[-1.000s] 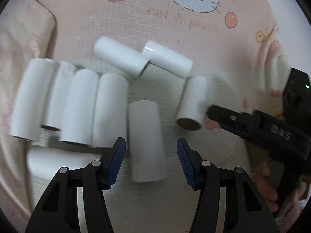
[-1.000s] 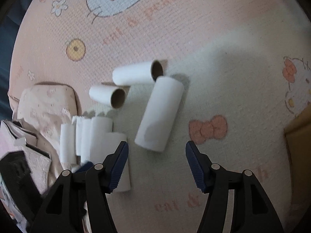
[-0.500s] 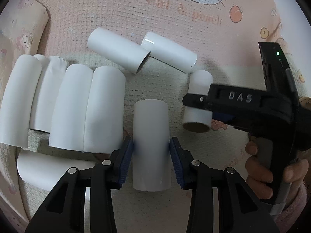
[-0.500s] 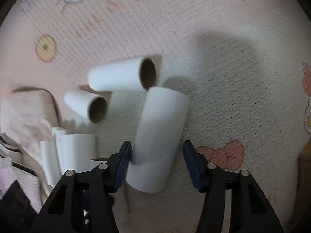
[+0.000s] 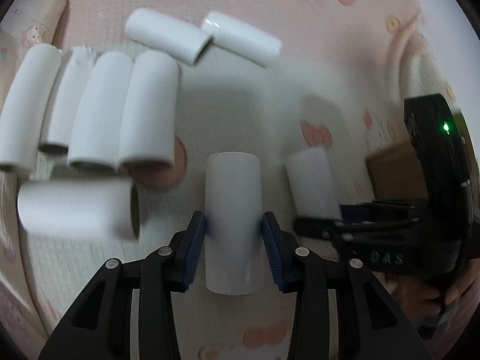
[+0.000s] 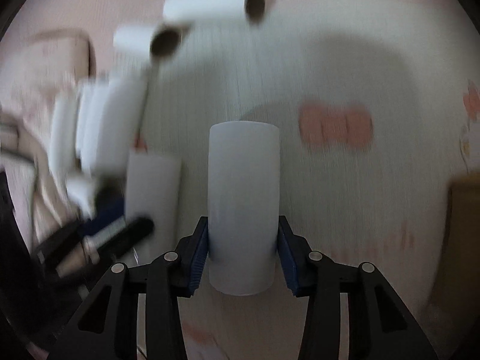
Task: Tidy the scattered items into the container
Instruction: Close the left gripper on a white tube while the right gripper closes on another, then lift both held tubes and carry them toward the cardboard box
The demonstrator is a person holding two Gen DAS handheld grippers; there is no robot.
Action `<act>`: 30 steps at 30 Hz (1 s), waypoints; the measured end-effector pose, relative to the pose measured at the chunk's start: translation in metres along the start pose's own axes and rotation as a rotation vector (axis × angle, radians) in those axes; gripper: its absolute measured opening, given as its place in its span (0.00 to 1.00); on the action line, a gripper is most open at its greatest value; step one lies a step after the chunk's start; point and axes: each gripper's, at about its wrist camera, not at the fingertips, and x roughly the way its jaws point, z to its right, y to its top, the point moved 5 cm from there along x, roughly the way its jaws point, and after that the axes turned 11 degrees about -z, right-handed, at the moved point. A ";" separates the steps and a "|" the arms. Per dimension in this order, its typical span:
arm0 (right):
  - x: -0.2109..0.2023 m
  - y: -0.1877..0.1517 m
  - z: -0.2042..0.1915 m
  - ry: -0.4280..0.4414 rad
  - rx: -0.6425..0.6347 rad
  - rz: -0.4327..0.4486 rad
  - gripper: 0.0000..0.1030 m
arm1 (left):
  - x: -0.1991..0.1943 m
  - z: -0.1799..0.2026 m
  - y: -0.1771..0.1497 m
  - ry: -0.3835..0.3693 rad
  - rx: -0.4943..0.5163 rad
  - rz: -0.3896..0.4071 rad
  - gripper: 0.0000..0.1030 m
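White paper tubes lie scattered on a pink cartoon-print mat [image 5: 270, 6]. My left gripper [image 5: 233, 225] is shut on one tube [image 5: 232, 186], its blue pads pressing both sides. My right gripper [image 6: 242, 240] has its jaws closing on another tube [image 6: 243, 180], and the pads touch its sides. In the left wrist view that second tube [image 5: 312, 180] shows to the right, with the right gripper's black body [image 5: 429, 180] behind it. The left gripper's tube [image 6: 153, 189] appears at the left of the right wrist view.
Several tubes [image 5: 99, 111] lie side by side at left, one [image 5: 75, 207] lies below them, and two more [image 5: 168, 39] [image 5: 243, 42] lie farther away. A brown cardboard box [image 5: 393, 174] stands at right. A pale printed pouch [image 5: 30, 9] lies far left. A hand [image 5: 450, 294] grips the right tool.
Both grippers came down over a tube each and closed on it. The right gripper's tube, slanted before, now stands straight between the pads. Both views are now blurred.
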 end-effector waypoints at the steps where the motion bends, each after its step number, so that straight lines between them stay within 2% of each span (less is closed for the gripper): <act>1: 0.001 -0.009 0.000 -0.006 -0.016 -0.019 0.40 | 0.000 0.002 -0.007 0.016 0.018 -0.010 0.42; 3: 0.005 -0.032 0.002 0.000 -0.035 -0.062 0.40 | -0.001 0.003 -0.021 0.031 0.025 -0.009 0.42; 7: 0.010 -0.059 0.006 -0.014 -0.046 -0.064 0.40 | 0.000 0.008 -0.037 0.021 0.011 -0.022 0.42; 9: 0.012 -0.067 0.008 -0.040 -0.044 -0.039 0.40 | 0.001 0.012 -0.044 0.014 0.005 -0.035 0.42; 13: 0.013 -0.075 0.007 -0.029 -0.040 0.023 0.40 | 0.001 0.018 -0.056 0.027 0.002 -0.028 0.42; 18: 0.012 -0.082 0.010 0.005 -0.030 0.101 0.40 | 0.006 0.020 -0.050 0.022 -0.008 -0.054 0.43; 24: 0.011 -0.082 0.013 0.023 -0.026 0.104 0.40 | 0.012 0.023 -0.041 0.000 -0.001 -0.090 0.44; 25: 0.010 -0.084 0.017 -0.045 -0.037 0.093 0.40 | 0.013 0.023 -0.039 -0.002 -0.002 -0.092 0.44; 30: 0.010 -0.084 0.016 -0.053 -0.049 0.097 0.40 | 0.021 0.029 -0.029 -0.003 0.003 -0.108 0.45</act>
